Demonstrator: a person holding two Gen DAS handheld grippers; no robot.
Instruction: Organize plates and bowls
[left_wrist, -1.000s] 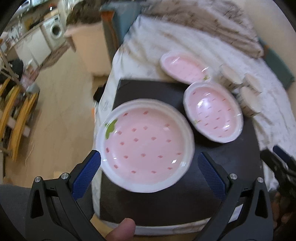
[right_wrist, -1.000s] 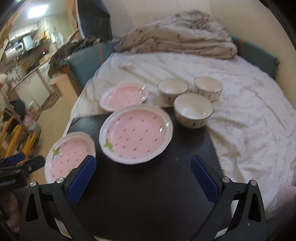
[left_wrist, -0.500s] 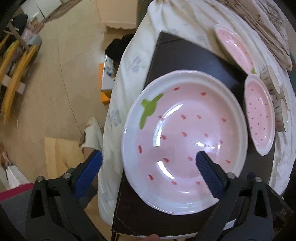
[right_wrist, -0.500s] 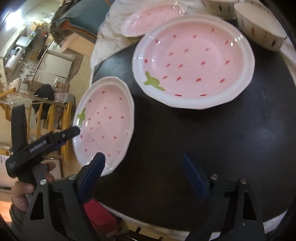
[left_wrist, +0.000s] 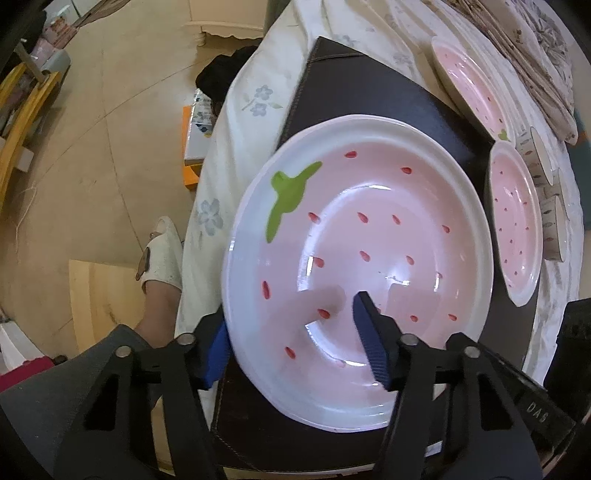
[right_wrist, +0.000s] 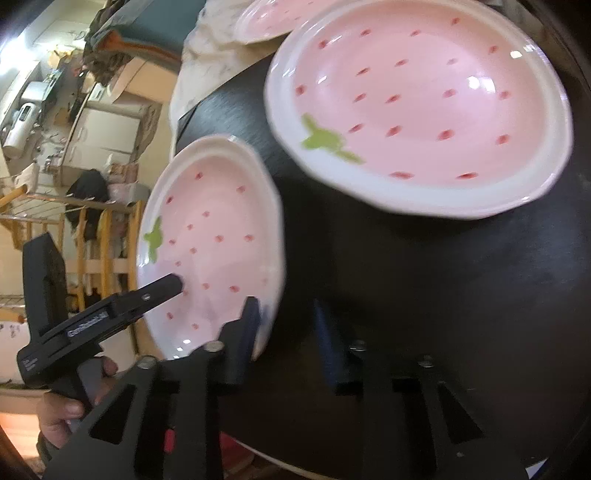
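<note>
L gripper (left_wrist: 293, 345) is pointing steeply down at the nearest strawberry plate (left_wrist: 369, 229), straddling its near-left rim. One blue pad (left_wrist: 218, 347) is sitting just outside the rim w/ the other over the pink well. Jaws have just been closing, now about half spread, w/ the rim betw. them. Can't tell whether the pads are actually pressing yet.

R gripper (right_wrist: 288, 328) is working the same plate (right_wrist: 210, 236) from its other side. One finger (right_wrist: 247, 328) is overlapping the rim and the other is hanging over the black mat (right_wrist: 406, 295) just beside it. Its jaws have also just been closing, now down to a narrow gap w/ the plate edge betw. them. That view is blurring there, so can't tell if it's pinching.

In the R wrist view a finger of the L gripper (right_wrist: 162, 291) is reaching over the plate's well, and a hand (right_wrist: 70, 406) is gripping that tool's handle.

The plate is lying at the mat's near-left part, its left rim poking past the mat edge over the white floral cloth (left_wrist: 236, 147). A 2nd strawberry plate (left_wrist: 517, 221) is sitting farther along on the mat, near but apart. A 3rd (left_wrist: 469, 85) is lying on the cloth beyond the mat. Three small bowls (left_wrist: 554, 229) are clustering just behind the 2nd plate. A slippered foot (left_wrist: 162, 254) is showing on the floor below.
</note>
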